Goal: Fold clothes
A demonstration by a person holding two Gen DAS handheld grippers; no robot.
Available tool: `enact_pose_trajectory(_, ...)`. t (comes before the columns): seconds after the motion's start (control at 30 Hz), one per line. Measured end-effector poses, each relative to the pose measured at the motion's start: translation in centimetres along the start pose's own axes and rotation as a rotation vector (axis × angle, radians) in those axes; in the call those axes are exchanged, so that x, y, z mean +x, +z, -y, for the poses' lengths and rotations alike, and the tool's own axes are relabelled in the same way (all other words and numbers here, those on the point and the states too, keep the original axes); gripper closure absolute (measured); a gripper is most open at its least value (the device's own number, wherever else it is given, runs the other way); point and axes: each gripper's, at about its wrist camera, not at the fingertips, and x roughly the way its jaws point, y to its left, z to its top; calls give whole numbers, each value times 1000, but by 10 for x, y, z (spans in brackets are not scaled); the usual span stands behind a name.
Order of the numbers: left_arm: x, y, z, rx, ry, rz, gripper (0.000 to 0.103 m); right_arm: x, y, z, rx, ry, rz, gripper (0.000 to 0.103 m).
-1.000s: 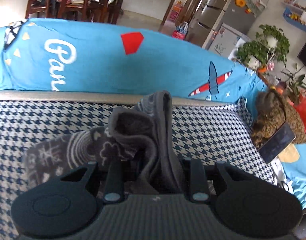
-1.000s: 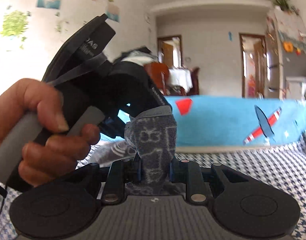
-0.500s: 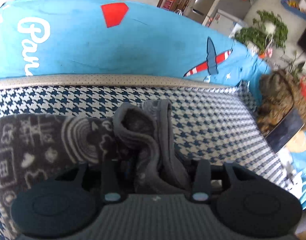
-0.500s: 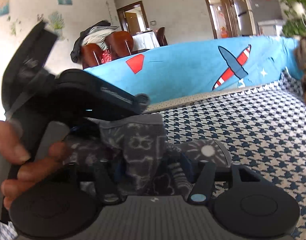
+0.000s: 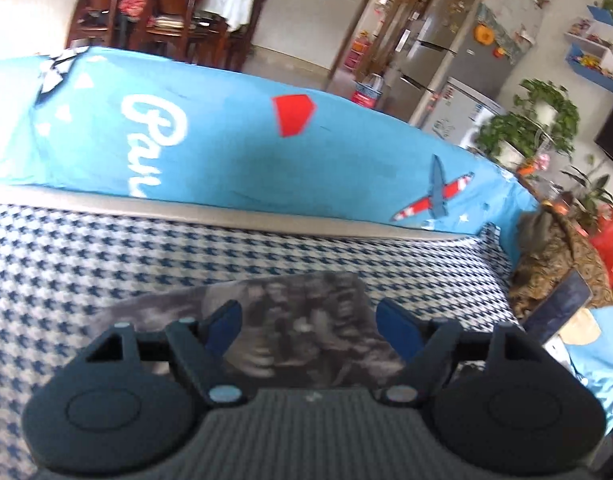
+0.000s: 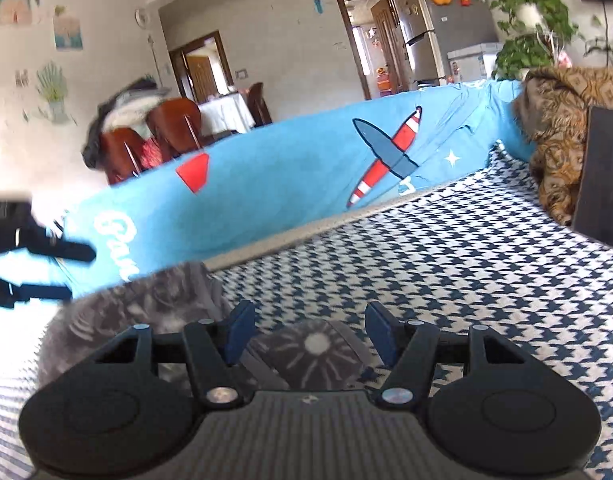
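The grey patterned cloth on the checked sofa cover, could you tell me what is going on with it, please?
A person with a hand-held gripper in each hand is folding the grey patterned garment on the houndstooth cover. The garment lies flat on the cover. The left gripper has nothing pinched, its jaws opening over the cloth. The right gripper is open too, with a part of the garment lying below its fingers.

Daylight fills both views, bright and even, with soft shadows. In the right wrist view the lower left washes out to white glare. The grey garment is smeared by motion blur (its pattern barely readable), and the room at the upper edges blurs too. Fisheye bending curves the blue cover; the frame corners go black.
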Motion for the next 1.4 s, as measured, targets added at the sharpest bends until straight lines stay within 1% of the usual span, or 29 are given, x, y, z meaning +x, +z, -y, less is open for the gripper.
enact_pose_trajectory(0.03,-4,0,-7,-11,14,5,26,-2,3,0,1,23,5,46)
enact_pose_trajectory(0.07,-8,-1,-14,-19,30,12,26,-3,5,-2,-12,47,12,47)
enact_pose_trajectory(0.23,-22,-7,-40,-30,112,47,26,0,10,-17,-78,204,3,47)
enact_pose_trajectory(0.3,-22,-11,-47,-25,148,46,25,5,10,-26,-104,235,-17,47)
enact_pose_trajectory(0.4,-15,-16,-52,-20,188,25,25,14,9,-37,-137,272,-45,47)
enact_pose_trajectory(0.53,-6,-23,-55,-34,213,17,24,22,7,-48,-163,269,-61,47)
enact_pose_trajectory(0.7,3,-31,-57,-38,237,26,16,27,6,-53,-150,279,-38,47)
enact_pose_trajectory(1.0,25,-33,-51,-33,281,41,11,50,5,-72,-189,291,-28,47)
enact_pose_trajectory(1.03,27,-33,-50,-30,287,43,10,53,6,-74,-193,290,-27,47)
enact_pose_trajectory(1.1,33,-34,-49,-21,303,48,3,62,6,-77,-187,289,-31,47)
enact_pose_trajectory(1.13,36,-34,-48,-17,310,49,2,66,6,-79,-180,287,-35,47)
enact_pose_trajectory(1.17,39,-34,-48,-13,314,47,0,71,5,-80,-177,283,-39,47)
enact_pose_trajectory(1.23,46,-35,-48,-5,318,38,0,82,4,-84,-184,264,-54,47)
enact_pose_trajectory(1.3,51,-36,-48,0,320,33,0,94,2,-85,-192,224,-83,47)
enact_pose_trajectory(1.4,59,-37,-49,5,314,28,0,109,-3,-80,-182,185,-124,47)
